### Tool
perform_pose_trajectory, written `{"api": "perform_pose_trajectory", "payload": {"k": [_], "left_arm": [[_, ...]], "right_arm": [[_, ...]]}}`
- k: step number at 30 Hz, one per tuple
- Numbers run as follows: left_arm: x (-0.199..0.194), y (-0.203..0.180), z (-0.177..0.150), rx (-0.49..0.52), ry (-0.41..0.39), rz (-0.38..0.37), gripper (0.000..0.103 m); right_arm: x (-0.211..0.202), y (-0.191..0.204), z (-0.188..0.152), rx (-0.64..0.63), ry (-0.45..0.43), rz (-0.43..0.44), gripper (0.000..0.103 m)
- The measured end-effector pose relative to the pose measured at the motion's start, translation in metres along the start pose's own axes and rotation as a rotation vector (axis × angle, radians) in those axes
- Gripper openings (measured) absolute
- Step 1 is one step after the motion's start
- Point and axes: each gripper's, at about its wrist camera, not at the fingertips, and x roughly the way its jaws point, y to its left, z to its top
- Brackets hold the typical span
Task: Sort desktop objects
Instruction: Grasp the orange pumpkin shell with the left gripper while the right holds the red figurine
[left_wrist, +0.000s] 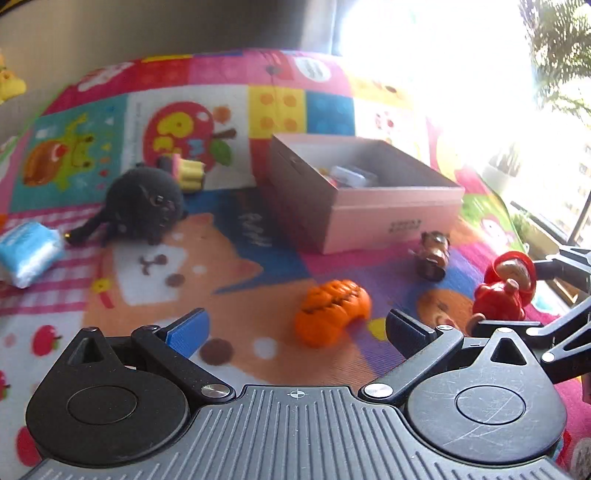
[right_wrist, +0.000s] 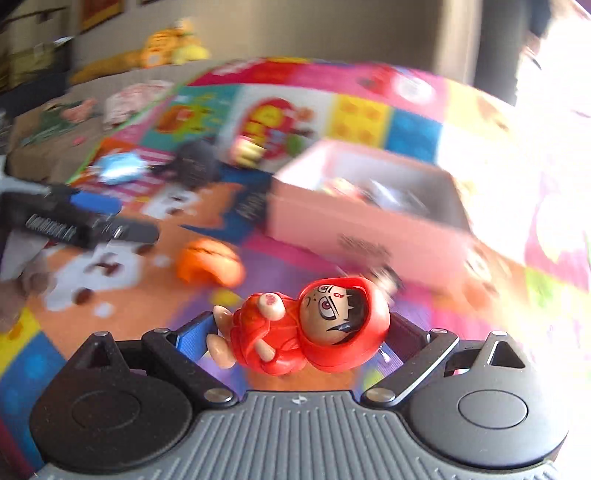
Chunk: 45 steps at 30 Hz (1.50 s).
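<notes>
Red-hooded figurine (right_wrist: 310, 328) lies crosswise in right tool (right_wrist: 299, 332), head rightward.

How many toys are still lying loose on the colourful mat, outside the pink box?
5: a black plush spider, a yellow-and-pink block toy behind it, an orange plastic pumpkin, a small brown figurine by the pink cardboard box, a blue wrapped packet. Others may be hidden.

The left gripper (left_wrist: 297, 330) stands wide open and empty; the right gripper (right_wrist: 301, 338) clamps something.
</notes>
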Motion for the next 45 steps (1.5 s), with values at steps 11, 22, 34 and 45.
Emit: {"api": "perform_pose_trajectory", "payload": {"k": [11,22,34,45], "left_arm": [[0.034,-0.031,0.011,-0.165,0.063,0.034,0.103],[0.039,-0.034,0.010,-0.077,0.026,0.125,0.065],[0.006,-0.033,-0.007,0.029,0.078,-0.169,0.083],[0.022,-0.039,-0.002,0.151,0.036,-0.066,0.068]], "right_arm": [[0.005,-0.022,-0.022,0.092,-0.040,-0.047,0.097],[0.010,-0.017,-0.021,0.077,-0.008,-0.066,0.101],[0.017,-0.012,-0.020,0.050,0.035,-0.074,0.103],[0.016,-0.012,-0.021,0.052,0.031,-0.081,0.103]]}}
